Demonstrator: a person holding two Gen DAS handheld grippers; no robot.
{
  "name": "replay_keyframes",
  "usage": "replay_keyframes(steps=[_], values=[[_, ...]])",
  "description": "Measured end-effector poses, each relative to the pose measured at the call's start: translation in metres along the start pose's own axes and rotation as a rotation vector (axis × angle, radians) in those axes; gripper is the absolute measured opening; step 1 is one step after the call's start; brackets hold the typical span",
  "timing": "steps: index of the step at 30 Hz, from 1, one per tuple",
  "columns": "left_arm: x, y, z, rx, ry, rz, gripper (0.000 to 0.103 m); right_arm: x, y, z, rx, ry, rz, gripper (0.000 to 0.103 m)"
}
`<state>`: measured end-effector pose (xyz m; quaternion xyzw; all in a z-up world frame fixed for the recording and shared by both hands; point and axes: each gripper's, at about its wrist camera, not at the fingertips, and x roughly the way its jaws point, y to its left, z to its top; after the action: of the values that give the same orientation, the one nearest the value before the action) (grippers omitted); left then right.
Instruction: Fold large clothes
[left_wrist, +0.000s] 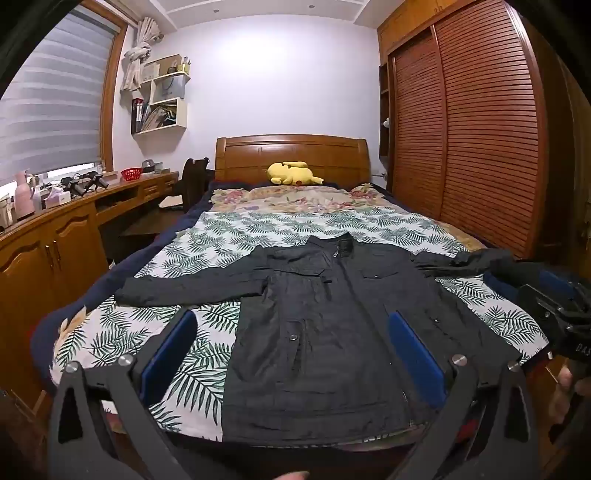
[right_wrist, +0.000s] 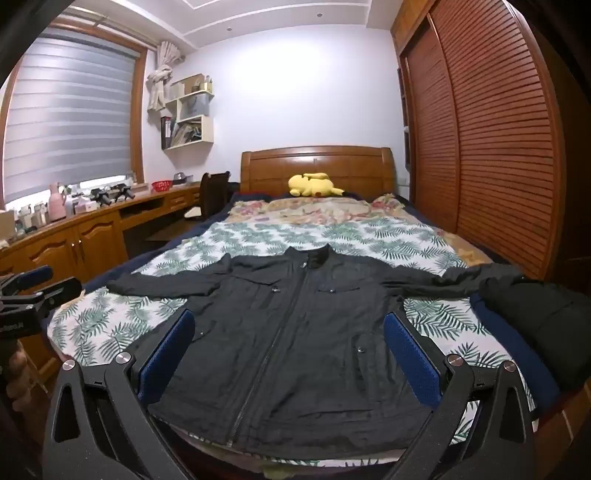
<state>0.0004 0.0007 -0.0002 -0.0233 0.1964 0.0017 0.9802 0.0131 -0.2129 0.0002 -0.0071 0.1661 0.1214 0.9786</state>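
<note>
Black jacket (left_wrist: 325, 317) lies flat near the bed's (left_wrist: 110, 273) foot; both hand-held grippers (left_wrist: 291, 343) (right_wrist: 290, 343) gape wide, empty.

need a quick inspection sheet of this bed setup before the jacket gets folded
surface: bed with leaf-print cover, mostly flat
job's things: dark jacket spread front up, zipped, both sleeves out sideways, hem at the near edge
clutter: dark padded garment bunched at the bed's right edge; yellow plush toy by the headboard
grippers: left gripper and right gripper both above the jacket, jaws wide, holding nothing
cables: nothing seen
surroundings: louvred wardrobe right, desk and window left
</note>
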Motion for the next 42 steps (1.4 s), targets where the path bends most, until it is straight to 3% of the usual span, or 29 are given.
replay_keyframes(steps=[42], values=[[-0.007,-0.003,-0.001,0.025,-0.014,0.017,0.103,-0.004,0.006,0.006,0.004,-0.020,-0.002,0.103]])
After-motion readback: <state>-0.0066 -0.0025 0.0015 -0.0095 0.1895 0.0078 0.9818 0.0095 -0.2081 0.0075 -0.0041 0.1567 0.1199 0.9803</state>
